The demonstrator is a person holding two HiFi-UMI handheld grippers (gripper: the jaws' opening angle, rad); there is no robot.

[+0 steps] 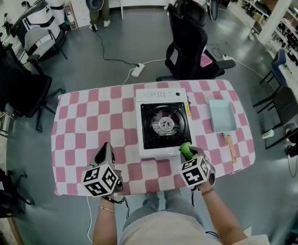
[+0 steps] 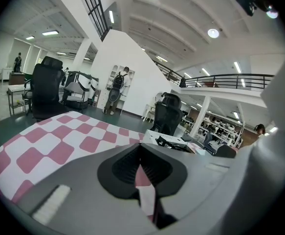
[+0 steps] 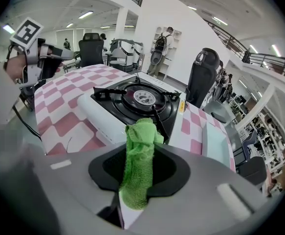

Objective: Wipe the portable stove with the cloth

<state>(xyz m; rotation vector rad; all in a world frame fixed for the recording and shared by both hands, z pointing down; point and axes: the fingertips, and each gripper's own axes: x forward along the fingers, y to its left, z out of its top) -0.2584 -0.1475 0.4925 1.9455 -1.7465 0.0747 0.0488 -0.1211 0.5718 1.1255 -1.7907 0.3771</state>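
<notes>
The white portable stove (image 1: 164,122) with its black burner sits in the middle of the pink-and-white checked table (image 1: 92,116). My right gripper (image 1: 186,151) is at the stove's front right corner, shut on a green cloth (image 1: 185,148). In the right gripper view the cloth (image 3: 141,151) stands bunched between the jaws, just short of the stove (image 3: 132,102). My left gripper (image 1: 106,151) hovers over the table's front left part, left of the stove. Its jaws (image 2: 140,169) are shut with nothing between them.
A light blue rectangular pan (image 1: 222,116) with a wooden handle lies right of the stove. A black office chair (image 1: 189,40) stands behind the table, another (image 1: 16,83) to the left. A person's legs are at the table's front edge.
</notes>
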